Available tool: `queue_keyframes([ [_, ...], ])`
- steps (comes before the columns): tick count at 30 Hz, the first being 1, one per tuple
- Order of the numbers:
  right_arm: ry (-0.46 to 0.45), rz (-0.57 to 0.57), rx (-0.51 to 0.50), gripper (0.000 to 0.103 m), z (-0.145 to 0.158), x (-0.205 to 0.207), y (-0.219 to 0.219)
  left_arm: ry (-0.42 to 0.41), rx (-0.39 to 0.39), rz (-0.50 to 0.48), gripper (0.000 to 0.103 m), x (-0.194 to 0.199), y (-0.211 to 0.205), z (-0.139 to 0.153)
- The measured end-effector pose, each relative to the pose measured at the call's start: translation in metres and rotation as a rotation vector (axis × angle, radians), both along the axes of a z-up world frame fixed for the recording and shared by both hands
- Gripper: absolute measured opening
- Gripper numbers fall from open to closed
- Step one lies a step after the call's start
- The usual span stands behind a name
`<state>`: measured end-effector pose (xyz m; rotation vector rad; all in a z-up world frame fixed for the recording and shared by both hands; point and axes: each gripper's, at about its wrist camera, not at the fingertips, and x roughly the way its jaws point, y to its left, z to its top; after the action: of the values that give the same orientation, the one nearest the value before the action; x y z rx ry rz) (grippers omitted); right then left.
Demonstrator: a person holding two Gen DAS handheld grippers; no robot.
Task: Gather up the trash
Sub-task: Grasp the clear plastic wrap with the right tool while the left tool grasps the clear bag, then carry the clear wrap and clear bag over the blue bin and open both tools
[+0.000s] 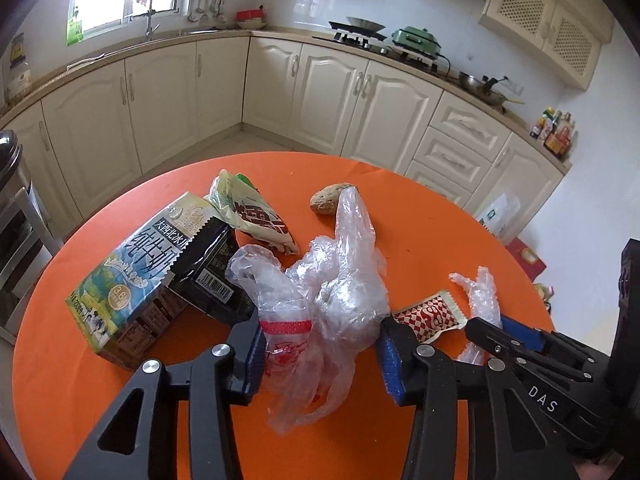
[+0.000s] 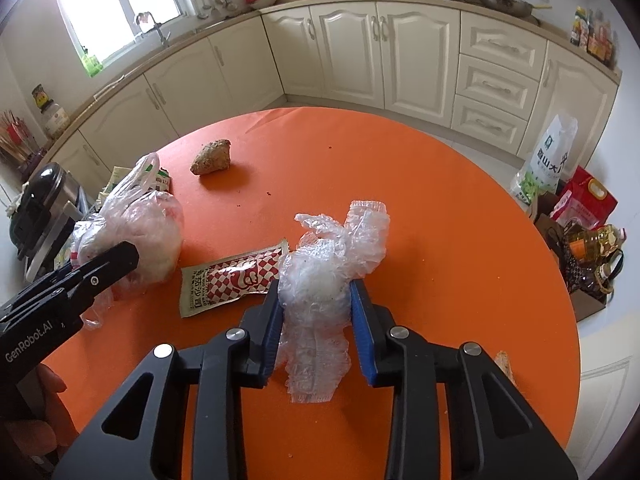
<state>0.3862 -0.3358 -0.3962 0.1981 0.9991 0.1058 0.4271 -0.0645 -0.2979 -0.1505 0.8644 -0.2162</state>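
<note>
A round orange table (image 1: 400, 184) in a kitchen with cream cabinets (image 1: 340, 92) is shown, strewn with trash. The left gripper (image 1: 322, 354) is seen with its blue pads on either side of a crumpled clear plastic bag (image 1: 332, 280); the bag lies between the jaws, and whether the pads press on it cannot be told. The right gripper (image 2: 316, 320) is clamped on a wad of clear crinkled plastic wrap (image 2: 332, 264), which is pinched between both pads. A red-checked sauce sachet (image 2: 232, 276) lies flat between the two grippers. A milk carton (image 1: 132, 276), a black packet (image 1: 208, 264), a printed snack wrapper (image 1: 252, 212) and a brown lump (image 2: 211, 157) are set farther back
</note>
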Motion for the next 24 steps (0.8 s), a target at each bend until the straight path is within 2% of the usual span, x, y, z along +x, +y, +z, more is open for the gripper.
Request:
queue_keyframes([
  [6,-0.024,-0.008,0.053,0.032,0.016,-0.022,-0.006,-0.027,-0.003,-0.005,0.043,-0.028,0.016,0.010],
  [11,-0.057,-0.003,0.099,0.032,0.034,-0.050,-0.007,-0.059,-0.012,-0.007,0.043,-0.068,0.026,0.020],
  [19,-0.114,0.030,0.121,0.032,0.061,-0.091,0.001,-0.094,-0.011,-0.021,0.043,-0.135,0.040,0.035],
  [24,-0.143,0.039,0.124,0.032,0.076,-0.107,0.002,-0.134,-0.017,-0.047,0.043,-0.162,0.042,0.052],
])
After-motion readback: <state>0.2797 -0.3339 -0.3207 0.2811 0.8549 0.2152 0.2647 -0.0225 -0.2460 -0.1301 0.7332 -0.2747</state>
